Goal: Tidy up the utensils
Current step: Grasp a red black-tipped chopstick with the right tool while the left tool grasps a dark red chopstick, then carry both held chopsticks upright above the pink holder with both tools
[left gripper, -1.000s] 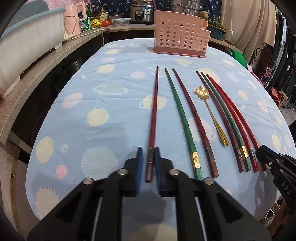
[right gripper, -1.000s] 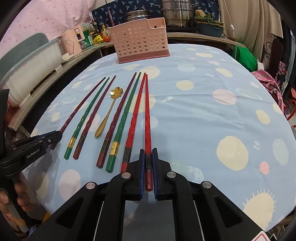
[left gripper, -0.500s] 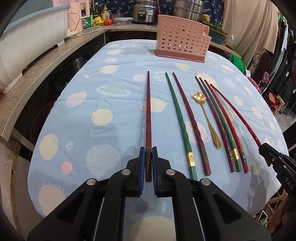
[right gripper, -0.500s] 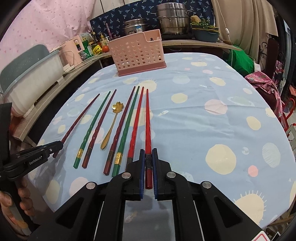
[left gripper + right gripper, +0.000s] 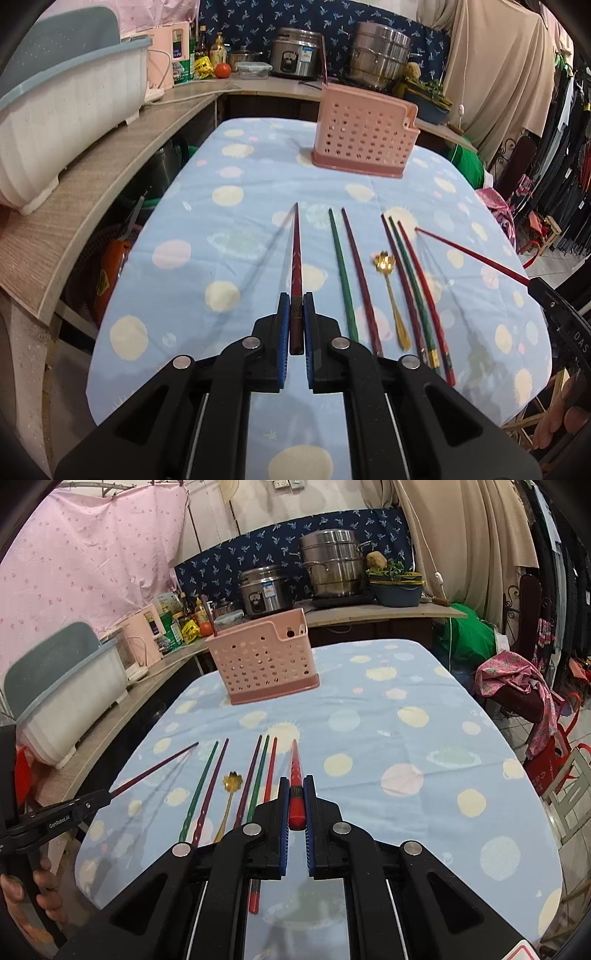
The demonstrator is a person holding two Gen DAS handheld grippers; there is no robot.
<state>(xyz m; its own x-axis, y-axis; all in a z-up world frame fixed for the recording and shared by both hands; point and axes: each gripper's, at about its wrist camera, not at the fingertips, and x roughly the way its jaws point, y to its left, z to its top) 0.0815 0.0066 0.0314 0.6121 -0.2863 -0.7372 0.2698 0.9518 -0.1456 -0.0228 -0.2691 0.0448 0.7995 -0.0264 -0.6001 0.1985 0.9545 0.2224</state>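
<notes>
While both tools hang above the cloth, each pinches one stick by its thick end.

Left gripper (image 5: 294,325): clenched on the dark red chopstick (image 5: 295,258), whose butt sits between the blue pads while its tip points away toward the basket, raised off the cloth with a shadow trailing to its left.

Right gripper (image 5: 295,805): clamped on the bright red chopstick (image 5: 295,775), the rounded butt wedged between the pads, the tip aimed forward and lifted clear of the table.

Utensils on the cloth: a green chopstick (image 5: 341,266) and a maroon chopstick (image 5: 360,273) lie side by side; just right of them the gold spoon (image 5: 391,295) with a flower-shaped bowl; beyond it a close group of three chopsticks (image 5: 413,280), maroon, green and red.

Surface: the table (image 5: 424,775) wears a pale blue cloth printed with suns, planets and pastel dots.

Container: the pink perforated basket (image 5: 262,664) stands upright at the far end, well apart from the row; one dark stick pokes up at its left corner, though the inside is otherwise hidden.

Room: a wooden counter (image 5: 74,206) runs along the left with a white and grey-blue tub (image 5: 55,110), and at the back stand a rice cooker (image 5: 264,590) and a steel steamer pot (image 5: 332,568).
</notes>
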